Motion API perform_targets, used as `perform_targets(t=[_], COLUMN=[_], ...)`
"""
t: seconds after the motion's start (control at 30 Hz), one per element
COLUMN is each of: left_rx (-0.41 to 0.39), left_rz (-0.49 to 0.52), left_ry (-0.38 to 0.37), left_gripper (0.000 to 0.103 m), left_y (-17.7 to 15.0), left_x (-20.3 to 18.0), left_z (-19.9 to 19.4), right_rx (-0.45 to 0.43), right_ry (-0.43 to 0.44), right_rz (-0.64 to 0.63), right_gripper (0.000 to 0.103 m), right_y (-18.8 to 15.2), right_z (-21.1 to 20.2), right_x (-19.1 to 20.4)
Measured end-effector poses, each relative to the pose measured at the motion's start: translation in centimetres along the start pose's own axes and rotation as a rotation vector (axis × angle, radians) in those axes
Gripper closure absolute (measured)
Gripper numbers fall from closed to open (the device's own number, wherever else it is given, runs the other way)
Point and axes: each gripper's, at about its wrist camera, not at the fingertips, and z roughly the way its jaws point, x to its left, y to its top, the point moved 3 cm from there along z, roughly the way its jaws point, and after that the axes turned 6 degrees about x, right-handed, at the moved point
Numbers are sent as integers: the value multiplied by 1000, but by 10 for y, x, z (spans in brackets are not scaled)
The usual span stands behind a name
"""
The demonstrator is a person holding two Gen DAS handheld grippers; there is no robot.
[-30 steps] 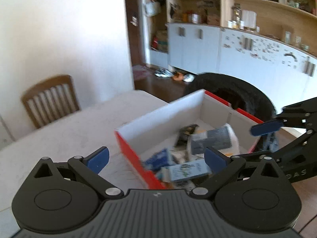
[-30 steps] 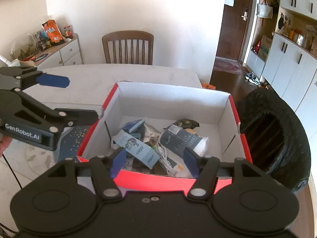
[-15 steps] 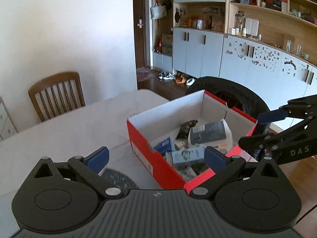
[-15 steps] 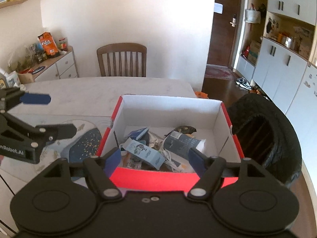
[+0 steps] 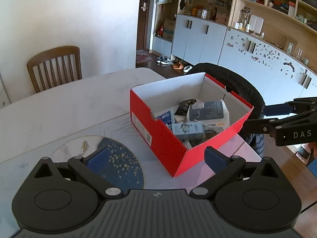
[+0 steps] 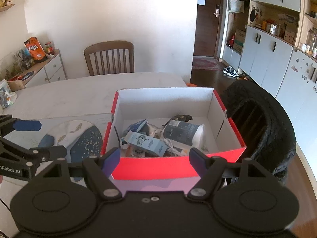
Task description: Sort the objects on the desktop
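A red shoebox (image 5: 158,138) (image 6: 158,166) with white inner walls stands open on the pale table. Inside lie a light blue carton (image 5: 187,130) (image 6: 146,141), a dark grey and white pack (image 5: 208,112) (image 6: 182,131), a blue packet (image 6: 135,126) and a small dark item (image 5: 185,104). My left gripper (image 5: 156,156) (image 6: 47,138) hovers open off the box's left side, with nothing held. My right gripper (image 6: 154,158) (image 5: 255,118) is wide open just short of the box's near wall and holds nothing.
A round patterned mat (image 5: 118,158) (image 6: 79,134) lies on the table (image 5: 69,103) left of the box. A black bag (image 5: 237,83) (image 6: 263,119) stands right of the box, off the table edge. A wooden chair (image 6: 109,57) is at the far side, a sideboard (image 6: 39,63) at far left.
Both grippers have drawn back from the box, which now looks farther away. The right jaws have spread wider. The left view has rolled more level.
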Motion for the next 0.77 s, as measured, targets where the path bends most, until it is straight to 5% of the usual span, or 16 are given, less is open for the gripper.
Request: perform_targets(t=[0.77], left_rx=[33], left_rz=[1], left_ry=[-31], left_gripper=[0], left_y=[-10], left_x=[13], left_z=[-7], right_rx=[37], right_ry=[-17], right_rz=[29], right_gripper=[26], right_y=[-7], right_z=[2], right_x=[21])
